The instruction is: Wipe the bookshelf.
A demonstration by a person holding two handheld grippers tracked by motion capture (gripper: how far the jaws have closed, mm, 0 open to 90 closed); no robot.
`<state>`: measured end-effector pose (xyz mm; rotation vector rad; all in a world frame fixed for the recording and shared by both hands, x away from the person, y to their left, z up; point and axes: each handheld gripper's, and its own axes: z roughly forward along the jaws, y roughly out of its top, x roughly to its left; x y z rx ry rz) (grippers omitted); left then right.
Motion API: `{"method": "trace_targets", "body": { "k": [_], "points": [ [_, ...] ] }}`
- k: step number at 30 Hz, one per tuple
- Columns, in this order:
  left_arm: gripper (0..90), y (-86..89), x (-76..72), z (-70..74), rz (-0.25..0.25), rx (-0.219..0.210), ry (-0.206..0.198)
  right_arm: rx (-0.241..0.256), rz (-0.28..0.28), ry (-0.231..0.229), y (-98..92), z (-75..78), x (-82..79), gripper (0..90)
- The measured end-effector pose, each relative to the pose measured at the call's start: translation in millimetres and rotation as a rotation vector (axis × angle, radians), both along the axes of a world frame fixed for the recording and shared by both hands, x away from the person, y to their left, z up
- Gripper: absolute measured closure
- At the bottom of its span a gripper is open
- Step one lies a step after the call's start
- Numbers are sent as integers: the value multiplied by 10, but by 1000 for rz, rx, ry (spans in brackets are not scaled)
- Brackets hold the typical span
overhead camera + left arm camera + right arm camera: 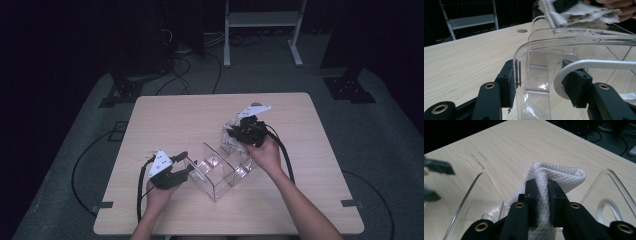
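Two grippers work at the pale wooden bench: the left gripper pinches the clear plastic divided organiser's nine-o'clock wall, the right gripper clamps a white woven cloth above its one-o'clock end.

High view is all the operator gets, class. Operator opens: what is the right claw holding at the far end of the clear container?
Observer: The right claw pinches a white woven cloth, folded between its jaws.
Operator: And the left claw?
Observer: The left claw straddles the clear container's rounded end wall, with one jaw outside the wall.
Operator: Anything else there?
Observer: A white loop sits right in front of the other jaw.
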<state>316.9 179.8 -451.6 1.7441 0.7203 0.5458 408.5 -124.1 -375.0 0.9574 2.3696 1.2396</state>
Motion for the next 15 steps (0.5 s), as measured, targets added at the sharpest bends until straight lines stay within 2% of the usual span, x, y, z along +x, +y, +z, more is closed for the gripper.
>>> {"method": "trace_targets", "body": {
  "k": [4, 10, 12, 15],
  "points": [
    [481, -3, -4, 2, 4, 4, 0, 26, 10, -21, -167, -32, -169, 790],
    [480, -21, -7, -3, 10, -7, 5, 82, 5, -28, -401, -92, -388, 792],
    [480, -27, -8, -1, 13, -5, 5, 96, 5, -45, -440, -79, -432, 792],
    [479, -27, -10, -3, 15, -6, 5, 145, 19, -62, -478, -11, -533, 793]
  ]
}}
